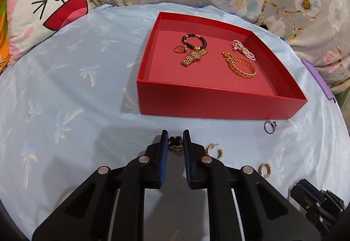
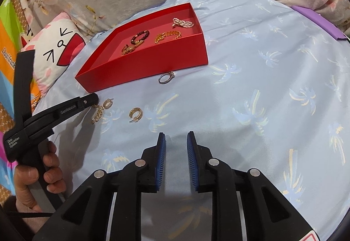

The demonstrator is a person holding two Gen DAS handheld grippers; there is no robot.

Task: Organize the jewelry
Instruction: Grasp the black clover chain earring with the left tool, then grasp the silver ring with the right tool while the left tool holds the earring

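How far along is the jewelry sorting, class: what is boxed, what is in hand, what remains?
Done: the beaded bracelet, gold watch, gold chain bracelet and pearl piece lie in the red box. In hand: the left gripper is closed on the black clover bracelet. Left on the sheet: two gold hoop earrings and the silver ring. The right gripper is empty.

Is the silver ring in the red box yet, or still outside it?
Outside. The silver ring lies on the blue sheet just in front of the red box's near wall.
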